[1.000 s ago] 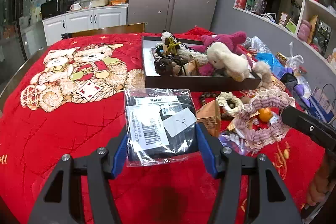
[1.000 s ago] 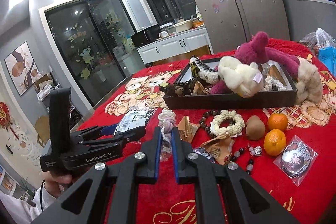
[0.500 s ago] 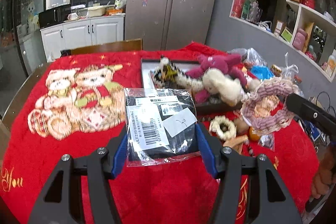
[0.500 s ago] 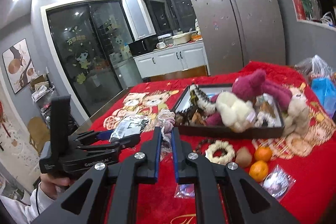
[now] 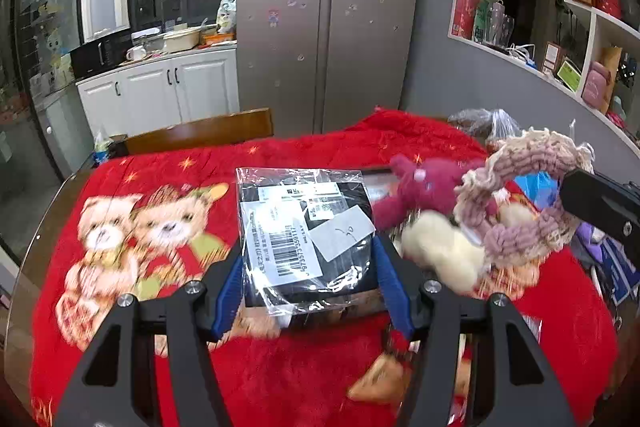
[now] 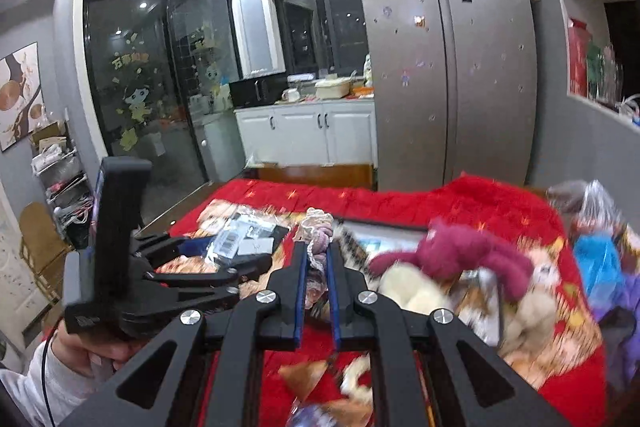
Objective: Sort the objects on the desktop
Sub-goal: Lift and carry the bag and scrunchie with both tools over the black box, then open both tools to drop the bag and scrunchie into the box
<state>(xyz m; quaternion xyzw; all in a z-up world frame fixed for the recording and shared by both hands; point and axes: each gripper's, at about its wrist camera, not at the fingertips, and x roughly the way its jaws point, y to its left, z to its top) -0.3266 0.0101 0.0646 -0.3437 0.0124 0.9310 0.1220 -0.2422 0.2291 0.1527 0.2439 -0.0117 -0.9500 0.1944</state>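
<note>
Your left gripper (image 5: 308,267) had its blue-padded fingers (image 5: 228,287) about half open, pressed on both sides of a flat black packet sealed in clear plastic with white barcode labels (image 5: 304,239) — the packet was held clear above the red plush tablecloth with a teddy-bear print (image 5: 120,227). Your right gripper (image 6: 318,259) had its fingers (image 6: 300,291) almost closed, pinching a braided ring of pink and cream rope (image 6: 318,239); in the left wrist view that ring (image 5: 520,195) hung in the air at the right, above the toys. Beneath both grippers the scene was motion-blurred. You could still make out a dark shallow tray (image 6: 384,231) on the cloth, with a magenta plush toy (image 6: 452,251) and a cream plush toy (image 6: 412,291) lying across its near side — whether they lay inside the tray or over its rim I cannot tell. Your hand in a white sleeve (image 6: 92,351) gripped the left gripper's handle.
</note>
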